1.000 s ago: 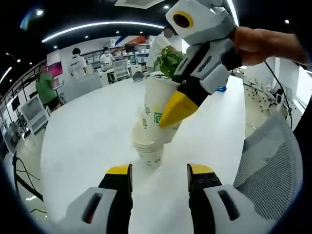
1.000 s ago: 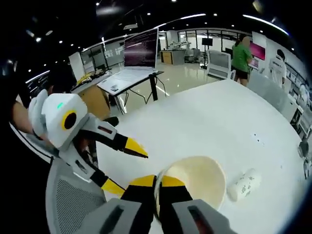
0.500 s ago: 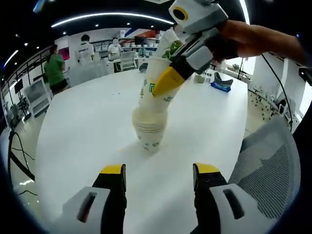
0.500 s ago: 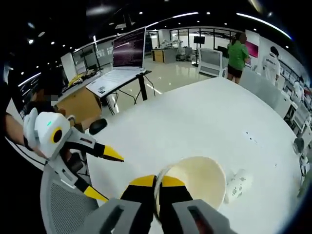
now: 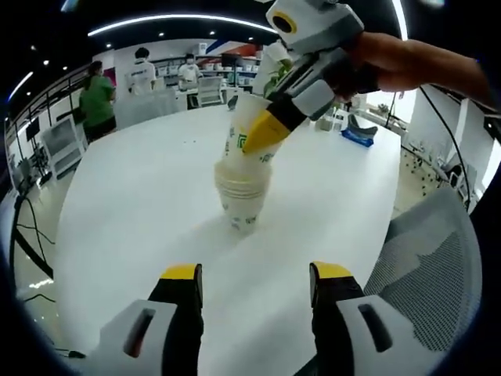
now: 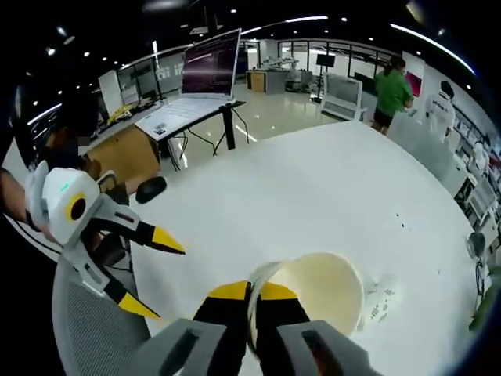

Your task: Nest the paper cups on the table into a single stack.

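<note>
A short stack of white paper cups [image 5: 241, 197] with green print stands upright on the white table [image 5: 141, 211]. My right gripper [image 5: 264, 131] reaches in from the upper right, shut on the rim of a further paper cup [image 5: 244, 129] that leans with its base inside the top of the stack. In the right gripper view, that gripper [image 6: 251, 296] pinches the rim beside the cup's open mouth [image 6: 322, 288], and a printed cup side [image 6: 381, 307] shows just past it. My left gripper [image 5: 256, 276] is open and holds nothing, short of the stack; it also appears at the left [image 6: 151, 274].
A grey mesh chair [image 5: 438, 258] stands at the table's near right edge. A green plant [image 5: 275, 78] and a blue item [image 5: 356, 137] sit on the far side of the table. A desk with a laptop [image 6: 205, 74] and several people stand beyond.
The left gripper has drawn back from the stack, still open. The right gripper keeps its hold on the tilted cup, which sits a little lower in the stack.
</note>
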### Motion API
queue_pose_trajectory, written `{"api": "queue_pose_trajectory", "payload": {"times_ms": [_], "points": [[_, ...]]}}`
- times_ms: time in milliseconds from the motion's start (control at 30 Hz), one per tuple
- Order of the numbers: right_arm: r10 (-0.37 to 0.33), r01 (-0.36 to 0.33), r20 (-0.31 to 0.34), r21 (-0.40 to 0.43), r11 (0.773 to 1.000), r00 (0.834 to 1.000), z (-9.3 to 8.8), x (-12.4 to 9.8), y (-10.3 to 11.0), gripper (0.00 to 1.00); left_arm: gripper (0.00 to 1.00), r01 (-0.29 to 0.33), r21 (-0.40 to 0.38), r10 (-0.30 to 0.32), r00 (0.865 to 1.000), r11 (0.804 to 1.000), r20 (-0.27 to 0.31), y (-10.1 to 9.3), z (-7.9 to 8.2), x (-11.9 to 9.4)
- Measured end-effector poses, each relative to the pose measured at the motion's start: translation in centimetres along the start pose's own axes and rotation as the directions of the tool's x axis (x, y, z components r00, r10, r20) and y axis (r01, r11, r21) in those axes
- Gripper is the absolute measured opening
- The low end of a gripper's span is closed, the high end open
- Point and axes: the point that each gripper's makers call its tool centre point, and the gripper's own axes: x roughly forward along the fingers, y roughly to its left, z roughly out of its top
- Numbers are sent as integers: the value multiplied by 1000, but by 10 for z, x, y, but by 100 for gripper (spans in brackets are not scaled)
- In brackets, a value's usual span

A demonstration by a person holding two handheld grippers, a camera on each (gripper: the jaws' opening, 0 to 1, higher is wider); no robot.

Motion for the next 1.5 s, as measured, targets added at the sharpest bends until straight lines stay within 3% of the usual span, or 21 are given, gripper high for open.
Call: {"api": "queue_pose_trajectory", "payload": {"times_ms": [133,400,1200,1500], "points": [[-3,2,-21,-43,999,1000,1,6,7,0,53,0,-3,0,1000,1000,-11,0,-5,-1],[-4,1,-48,-72,997,999,-4,18,0,0,53,-4,-16,3,1000,1000,-19,-2,-10,-3],[-10,3,-68,-103,995,998,-14,15,6,5,52,-20,-28,20,999,999,-25,5,-13,-2],[-12,7,-38,-120,993,999,-13,6,-2,18,52,-26,-34,25,999,999,-26,5,-14,-3]]}}
